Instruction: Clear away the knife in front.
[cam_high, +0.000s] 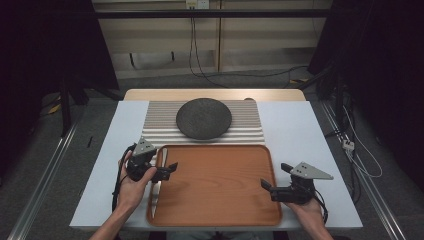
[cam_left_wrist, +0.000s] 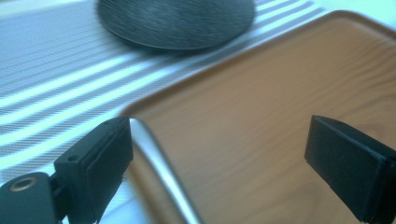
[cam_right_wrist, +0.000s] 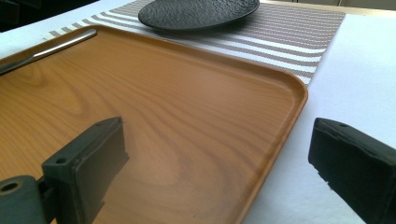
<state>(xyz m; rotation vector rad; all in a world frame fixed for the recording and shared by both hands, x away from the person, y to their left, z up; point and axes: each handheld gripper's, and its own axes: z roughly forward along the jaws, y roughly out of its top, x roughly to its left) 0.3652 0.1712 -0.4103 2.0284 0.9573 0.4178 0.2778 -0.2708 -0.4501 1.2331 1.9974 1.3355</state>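
A wooden tray (cam_high: 215, 185) lies on the white table near the front edge. On its left rim rests a silver utensil handle (cam_high: 156, 192); its working end is hidden. My left gripper (cam_high: 167, 170) hovers over the tray's left edge, jaws wide apart. In the left gripper view the handle (cam_left_wrist: 159, 172) runs just inside the left jaw, and nothing presses on it. My right gripper (cam_high: 275, 176) is open over the tray's right rim (cam_right_wrist: 285, 121), with nothing between its jaws. A dark round plate (cam_high: 204, 118) sits on a striped mat (cam_high: 155, 125) beyond the tray.
The white table top (cam_high: 300, 130) has bare strips left and right of the tray. A wooden edge (cam_high: 215, 94) runs along the back. Cables trail across the floor (cam_high: 360, 155) on the right, with dark stands at both sides.
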